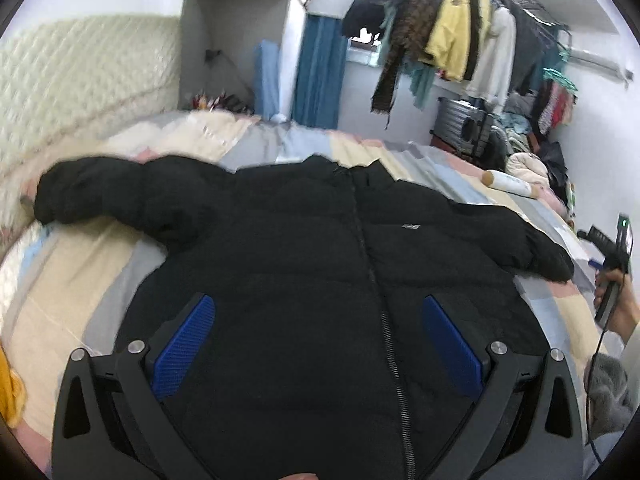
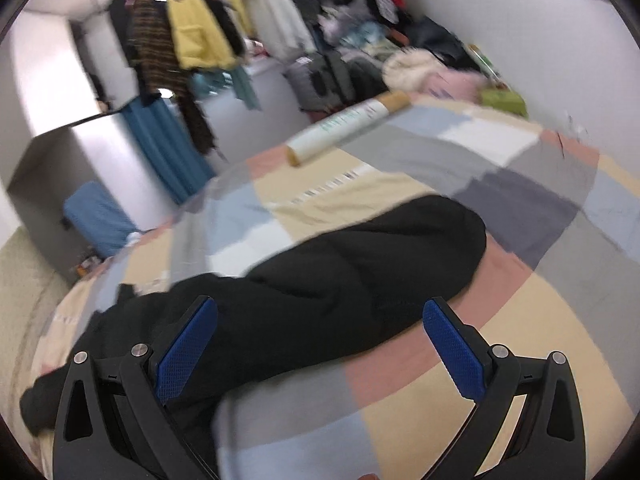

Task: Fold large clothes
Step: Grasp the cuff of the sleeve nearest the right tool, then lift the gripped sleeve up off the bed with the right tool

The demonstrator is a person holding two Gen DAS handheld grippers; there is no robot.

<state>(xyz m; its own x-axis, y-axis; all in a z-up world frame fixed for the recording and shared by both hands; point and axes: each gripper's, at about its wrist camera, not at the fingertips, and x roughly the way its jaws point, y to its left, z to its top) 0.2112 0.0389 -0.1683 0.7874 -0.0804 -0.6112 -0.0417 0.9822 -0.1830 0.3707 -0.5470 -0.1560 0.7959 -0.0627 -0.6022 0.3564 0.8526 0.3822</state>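
Your black puffer jacket [image 1: 304,240] lies front-up on the patchwork bedspread [image 1: 72,280], zipped shut, both sleeves spread out to the sides. On its chest sits 1 small pale logo patch [image 1: 410,227], too small and blurred for you to read. The zip [image 1: 372,264] runs down the middle of the body toward your left gripper [image 1: 320,344].

That left gripper hangs over the lower body of the jacket with its 2 blue pads [image 1: 188,348] spread wide, nothing between them. Whether the fingers touch the fabric you cannot tell.

Your right gripper [image 2: 320,348] is likewise spread wide, holding nothing. It sits over the jacket's right sleeve [image 2: 340,280], which lies across pink, beige and grey squares of the bedspread with the cuff end pointing away from you. In the left wrist view you can see your right hand [image 1: 616,300] at the far right edge, gripping the tool's handle beside that sleeve.

Farther up the bed lies 1 white roll with tan ends [image 2: 348,124], well apart from the jacket. Green print runs along it, but motion blur makes it unreadable. Near the wall a green box [image 2: 502,100] rests at the edge of the bed; any writing on it is too blurred to read.

Beyond the bed a grey suitcase [image 1: 456,120] stands shut under a rail of hanging clothes [image 1: 448,24], a yellow jacket among them, and loose garments are heaped beside it
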